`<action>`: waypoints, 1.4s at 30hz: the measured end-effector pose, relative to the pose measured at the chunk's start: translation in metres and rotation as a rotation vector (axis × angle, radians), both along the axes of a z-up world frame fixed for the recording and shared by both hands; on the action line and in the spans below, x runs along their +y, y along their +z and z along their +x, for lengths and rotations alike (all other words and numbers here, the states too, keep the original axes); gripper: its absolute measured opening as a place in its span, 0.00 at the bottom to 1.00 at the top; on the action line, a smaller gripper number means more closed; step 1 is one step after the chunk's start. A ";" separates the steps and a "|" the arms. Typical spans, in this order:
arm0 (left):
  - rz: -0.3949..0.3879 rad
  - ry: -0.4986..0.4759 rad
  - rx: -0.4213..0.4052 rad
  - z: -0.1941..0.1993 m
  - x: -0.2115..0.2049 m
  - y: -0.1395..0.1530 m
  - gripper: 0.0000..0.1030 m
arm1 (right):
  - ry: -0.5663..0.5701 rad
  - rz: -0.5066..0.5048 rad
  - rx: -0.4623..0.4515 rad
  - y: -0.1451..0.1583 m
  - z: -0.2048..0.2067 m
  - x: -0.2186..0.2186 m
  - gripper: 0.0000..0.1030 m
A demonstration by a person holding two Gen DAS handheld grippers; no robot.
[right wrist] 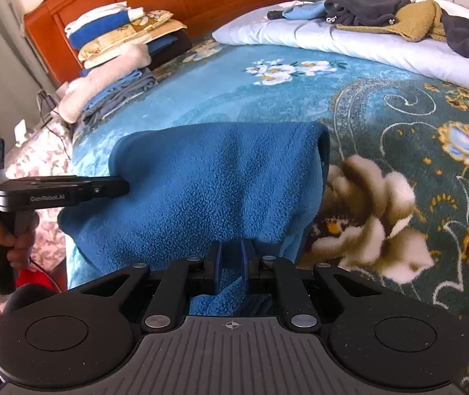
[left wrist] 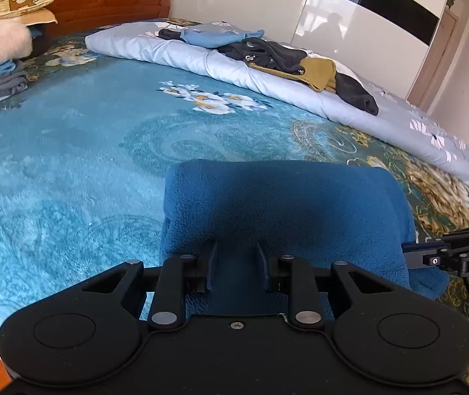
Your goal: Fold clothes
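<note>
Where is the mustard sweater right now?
The mustard sweater lies in the unfolded pile on the pale quilt at the bed's far side, between dark garments; upper right in both views.

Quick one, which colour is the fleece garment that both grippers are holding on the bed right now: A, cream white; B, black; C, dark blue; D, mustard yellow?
C: the fleece garment pinched by the right gripper and the left gripper is dark blue; the mustard top lies in the unfolded pile farther back.

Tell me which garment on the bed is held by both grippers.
The dark blue fleece; the other clothes lie untouched on the folded quilt and by the headboard.
</note>
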State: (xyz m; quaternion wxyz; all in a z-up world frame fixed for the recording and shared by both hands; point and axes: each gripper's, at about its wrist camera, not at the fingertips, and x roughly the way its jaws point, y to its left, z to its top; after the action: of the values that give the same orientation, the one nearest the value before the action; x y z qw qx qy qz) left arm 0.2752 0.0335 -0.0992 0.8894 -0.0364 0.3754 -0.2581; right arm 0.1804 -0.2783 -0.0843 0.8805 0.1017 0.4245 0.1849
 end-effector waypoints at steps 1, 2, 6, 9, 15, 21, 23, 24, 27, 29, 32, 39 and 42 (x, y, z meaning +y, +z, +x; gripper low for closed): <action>-0.003 0.002 0.001 0.000 0.000 0.000 0.26 | 0.000 -0.003 0.000 0.001 -0.001 0.000 0.09; -0.005 0.004 0.001 -0.001 0.001 -0.001 0.26 | 0.001 -0.007 0.000 0.001 -0.001 0.001 0.08; 0.019 0.006 -0.018 -0.004 -0.003 0.000 0.26 | -0.001 -0.014 0.001 0.000 -0.001 0.001 0.08; -0.004 0.020 -0.028 -0.009 -0.001 0.002 0.26 | -0.009 -0.014 0.003 0.000 -0.004 0.001 0.08; -0.074 0.013 -0.094 -0.038 0.011 0.025 0.25 | -0.019 0.008 -0.013 0.011 -0.012 -0.004 0.10; -0.061 -0.021 -0.105 -0.065 0.016 0.029 0.27 | -0.003 0.014 -0.011 0.014 -0.026 -0.002 0.11; -0.032 -0.025 -0.086 -0.068 0.016 0.021 0.27 | -0.008 0.021 0.001 0.010 -0.028 -0.002 0.11; -0.038 -0.018 -0.068 -0.067 0.017 0.017 0.27 | -0.010 0.024 0.007 0.009 -0.028 -0.002 0.11; -0.055 -0.002 -0.025 -0.065 0.020 0.005 0.28 | -0.016 0.034 0.024 0.003 -0.031 -0.003 0.11; -0.059 0.001 -0.019 -0.064 0.020 0.003 0.29 | -0.021 0.040 0.036 0.000 -0.032 -0.003 0.11; -0.054 -0.002 -0.012 -0.063 0.021 0.000 0.29 | -0.020 0.042 0.042 -0.002 -0.031 -0.003 0.10; -0.055 0.010 0.004 -0.063 0.020 -0.005 0.30 | -0.022 0.035 0.047 -0.005 -0.031 0.000 0.10; -0.061 0.016 0.007 -0.063 0.021 -0.005 0.30 | -0.036 0.048 0.031 -0.003 -0.034 -0.003 0.10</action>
State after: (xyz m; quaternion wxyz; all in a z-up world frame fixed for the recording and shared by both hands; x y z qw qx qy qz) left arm 0.2122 0.0543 -0.1038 0.8887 -0.0672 0.3702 -0.2620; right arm 0.1462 -0.2813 -0.0874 0.8743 0.1334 0.4316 0.1776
